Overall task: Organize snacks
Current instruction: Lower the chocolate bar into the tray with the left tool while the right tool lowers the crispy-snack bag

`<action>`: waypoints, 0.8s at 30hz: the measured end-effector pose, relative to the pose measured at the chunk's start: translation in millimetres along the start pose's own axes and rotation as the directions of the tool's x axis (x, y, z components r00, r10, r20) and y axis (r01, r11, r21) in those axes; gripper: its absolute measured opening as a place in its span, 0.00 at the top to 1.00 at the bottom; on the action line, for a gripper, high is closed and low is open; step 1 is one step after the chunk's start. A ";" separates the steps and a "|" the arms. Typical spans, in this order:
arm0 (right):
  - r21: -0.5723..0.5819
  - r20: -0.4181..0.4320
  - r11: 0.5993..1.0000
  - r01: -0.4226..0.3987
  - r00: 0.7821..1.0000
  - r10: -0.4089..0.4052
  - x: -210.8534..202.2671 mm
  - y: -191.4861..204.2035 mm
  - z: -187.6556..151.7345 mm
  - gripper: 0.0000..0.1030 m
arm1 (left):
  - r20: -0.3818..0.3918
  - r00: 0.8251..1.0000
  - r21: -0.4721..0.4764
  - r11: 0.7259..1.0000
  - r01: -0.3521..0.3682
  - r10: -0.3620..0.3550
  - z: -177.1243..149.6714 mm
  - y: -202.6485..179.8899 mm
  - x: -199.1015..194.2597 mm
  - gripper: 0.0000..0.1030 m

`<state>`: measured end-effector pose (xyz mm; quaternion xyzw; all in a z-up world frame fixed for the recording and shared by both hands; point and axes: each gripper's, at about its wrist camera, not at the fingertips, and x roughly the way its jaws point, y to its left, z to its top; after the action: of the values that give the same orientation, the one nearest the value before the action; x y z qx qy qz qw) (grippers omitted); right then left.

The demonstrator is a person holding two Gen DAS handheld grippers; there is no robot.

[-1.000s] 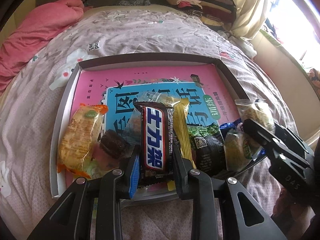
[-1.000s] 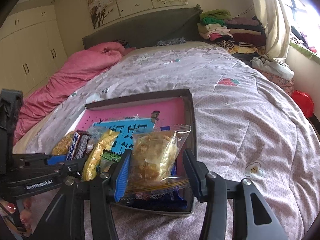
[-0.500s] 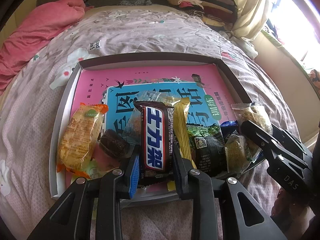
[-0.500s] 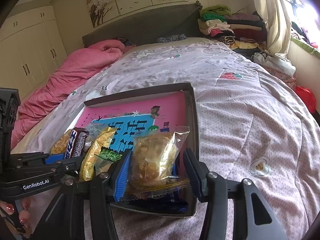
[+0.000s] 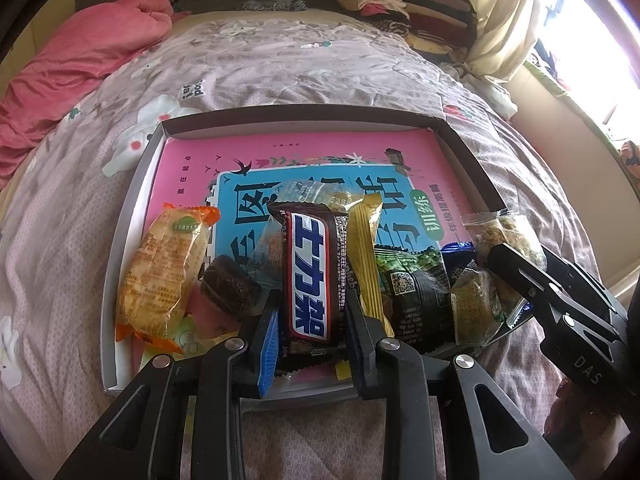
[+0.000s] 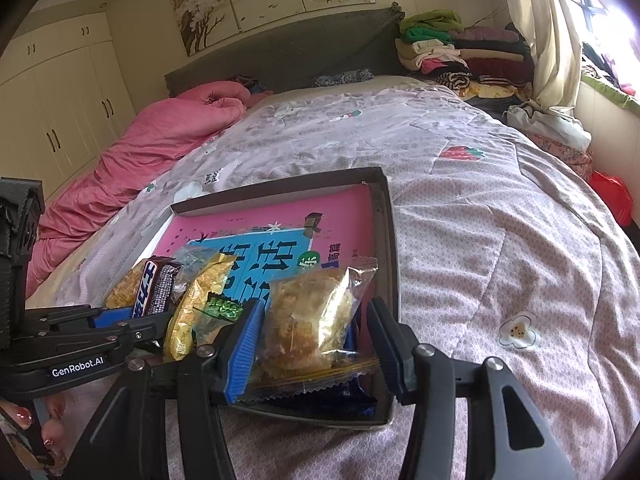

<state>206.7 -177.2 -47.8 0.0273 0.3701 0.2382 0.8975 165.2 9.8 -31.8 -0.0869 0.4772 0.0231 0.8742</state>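
A shallow grey box (image 5: 132, 216) with a pink and blue book inside lies on the bed; it also shows in the right wrist view (image 6: 386, 240). Several snacks lie at its near end. My left gripper (image 5: 310, 320) is shut on a brown chocolate bar (image 5: 310, 276) with blue and white lettering. My right gripper (image 6: 314, 334) stands around a clear packet of golden pastry (image 6: 316, 320); its left pad touches the packet, and a gap shows at the right pad. In the left wrist view the right gripper (image 5: 520, 264) is at the box's right side.
An orange-wrapped cake (image 5: 164, 276), a dark round sweet (image 5: 230, 286), a yellow stick pack (image 5: 366, 256) and a green and black packet (image 5: 416, 292) lie in the box. A pink duvet (image 6: 140, 160) lies at the left, folded clothes (image 6: 452, 48) at the headboard.
Both grippers have drawn back a little toward me, so more of the box shows. The chocolate bar and the pastry packet stay between their fingers.
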 end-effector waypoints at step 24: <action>0.000 0.018 1.000 0.001 1.000 -0.001 -12.6 4.9 -0.2 0.37 | 0.008 1.000 -0.010 1.000 0.013 -0.013 0.1 1.0 -3.6 0.70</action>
<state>196.8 -178.6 -38.7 0.0290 0.3621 0.2376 0.9009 163.2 10.9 -28.9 -0.0941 0.4730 0.0203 0.8758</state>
